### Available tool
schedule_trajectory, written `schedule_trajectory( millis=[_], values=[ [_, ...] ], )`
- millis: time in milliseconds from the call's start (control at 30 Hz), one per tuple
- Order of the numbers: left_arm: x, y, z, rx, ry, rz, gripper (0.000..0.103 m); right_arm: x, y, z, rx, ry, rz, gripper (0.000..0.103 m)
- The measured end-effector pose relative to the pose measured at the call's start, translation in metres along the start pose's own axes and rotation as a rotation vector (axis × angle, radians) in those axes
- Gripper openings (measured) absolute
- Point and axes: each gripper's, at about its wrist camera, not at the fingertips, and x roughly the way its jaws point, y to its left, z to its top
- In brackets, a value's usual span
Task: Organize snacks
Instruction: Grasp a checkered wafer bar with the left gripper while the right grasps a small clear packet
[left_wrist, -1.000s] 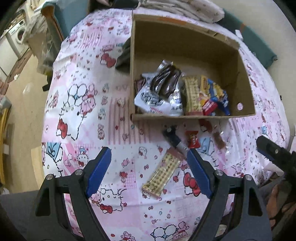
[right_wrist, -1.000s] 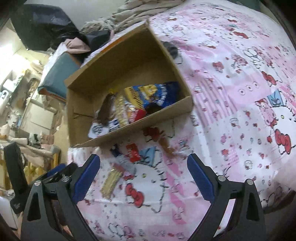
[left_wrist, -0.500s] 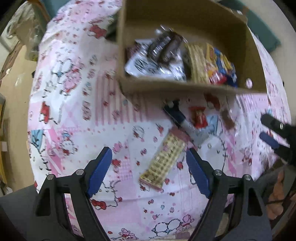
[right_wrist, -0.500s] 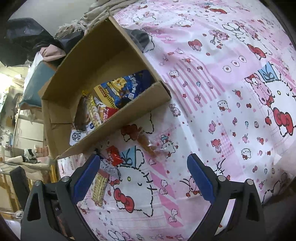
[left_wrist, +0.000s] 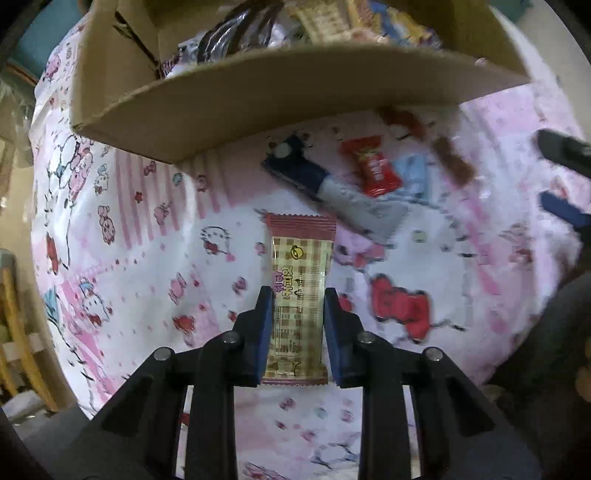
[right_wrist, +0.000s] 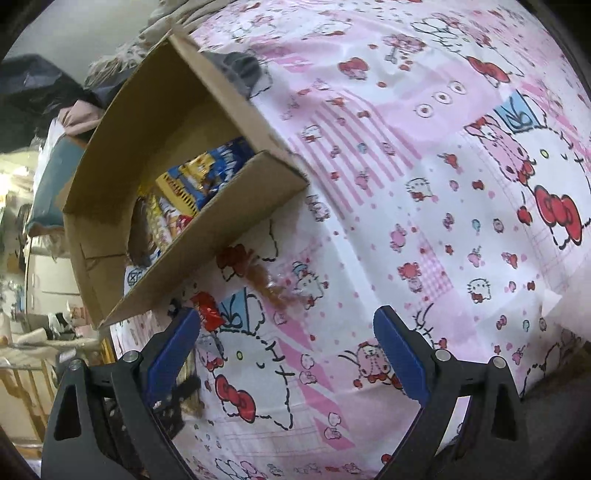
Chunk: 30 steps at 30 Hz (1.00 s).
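Left wrist view shows the left claw closing across the wafer bar lying flat on the counter near the box, likely to lift it in, while the right claw hangs wide open, empty.

**Pink cartoon-cat cloth, box and loose snacks on top**

The table is covered by a pink-and-white cartoon-cat tablecloth. An open cardboard box of snacks is set on it. Just in front of the box, a red candy wrapper, a navy-and-grey packet and an amber clear-wrapped sweet are scattered. A checkered wafer bar is laid nearer, lengthwise on the cloth.
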Motion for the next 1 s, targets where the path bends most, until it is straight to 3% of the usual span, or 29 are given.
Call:
schedule_trajectory(
  millis=[67, 267, 433, 500, 600, 667, 733, 1000],
  values=[
    [-0.011, 0.009, -0.003, -0.058, -0.015, -0.006, 0.022, 0.004, 0.001, 0.002, 0.001, 0.014, -0.002, 0.097],
    [-0.037, 0.043, -0.009, -0.235, -0.072, -0.031, 0.022, 0.025, 0.031, 0.004, -0.163, 0.048, -0.108, 0.097],
    [-0.043, 0.056, -0.010, -0.282, -0.073, -0.032, 0.023, 0.050, 0.060, 0.001, -0.367, 0.071, -0.235, 0.097],
    [-0.042, 0.054, -0.012, -0.275, -0.066, -0.035, 0.023, 0.060, 0.063, 0.004, -0.395, 0.089, -0.234, 0.096],
    [-0.040, 0.054, -0.011, -0.268, -0.065, -0.042, 0.023, 0.071, 0.068, 0.004, -0.440, 0.112, -0.232, 0.076],
    [-0.039, 0.051, -0.009, -0.258, -0.072, -0.035, 0.023, 0.075, 0.072, -0.003, -0.477, 0.117, -0.248, 0.068],
    [-0.034, 0.048, -0.009, -0.253, -0.077, -0.023, 0.023, 0.078, 0.078, -0.011, -0.521, 0.143, -0.216, 0.016],
    [-0.031, 0.055, -0.012, -0.273, -0.078, 0.010, 0.023, 0.063, 0.076, -0.028, -0.493, 0.151, -0.126, 0.016]
  ],
)
